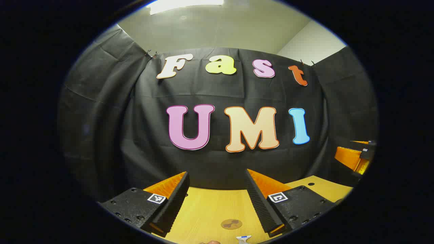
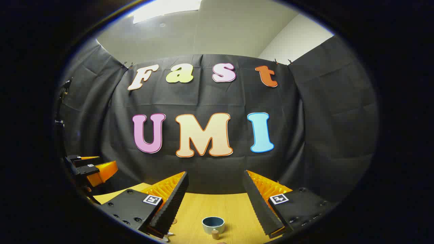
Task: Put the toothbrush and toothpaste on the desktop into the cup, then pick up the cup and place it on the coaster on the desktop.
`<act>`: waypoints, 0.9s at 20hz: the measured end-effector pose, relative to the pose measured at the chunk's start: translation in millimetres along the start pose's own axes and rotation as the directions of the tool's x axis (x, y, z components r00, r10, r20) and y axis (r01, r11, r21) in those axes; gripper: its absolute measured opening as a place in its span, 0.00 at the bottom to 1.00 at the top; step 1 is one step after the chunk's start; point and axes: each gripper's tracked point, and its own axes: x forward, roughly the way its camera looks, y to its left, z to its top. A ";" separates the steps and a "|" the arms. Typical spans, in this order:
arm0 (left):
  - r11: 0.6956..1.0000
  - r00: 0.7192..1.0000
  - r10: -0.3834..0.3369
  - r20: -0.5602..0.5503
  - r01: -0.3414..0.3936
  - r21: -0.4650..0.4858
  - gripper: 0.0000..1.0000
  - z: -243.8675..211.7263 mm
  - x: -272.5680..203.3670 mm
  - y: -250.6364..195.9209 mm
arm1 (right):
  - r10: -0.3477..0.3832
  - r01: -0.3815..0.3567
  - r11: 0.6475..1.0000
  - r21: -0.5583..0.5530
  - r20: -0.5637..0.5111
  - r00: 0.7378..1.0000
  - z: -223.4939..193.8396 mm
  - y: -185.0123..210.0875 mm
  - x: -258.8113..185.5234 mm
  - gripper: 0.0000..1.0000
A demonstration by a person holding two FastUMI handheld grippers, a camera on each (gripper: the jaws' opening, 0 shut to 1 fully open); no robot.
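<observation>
Standing upright on the wooden surface (image 2: 203, 206), the cup (image 2: 213, 224) showed low in the right gripper view, between that gripper's fingers and apart from both. The right gripper (image 2: 215, 189) had its jaws spread with nothing held. In the left gripper view, the round coaster (image 1: 231, 223) lay flat on the surface ahead of the left gripper (image 1: 217, 189), whose jaws were likewise spread and bare.
</observation>
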 end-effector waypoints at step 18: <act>1.000 1.000 0.005 -0.012 -0.005 0.007 0.93 -6.0 -2.8 4.0 | 0.007 -0.008 0.999 -0.047 -0.025 1.000 -12.7 -11.6 5.1 1.00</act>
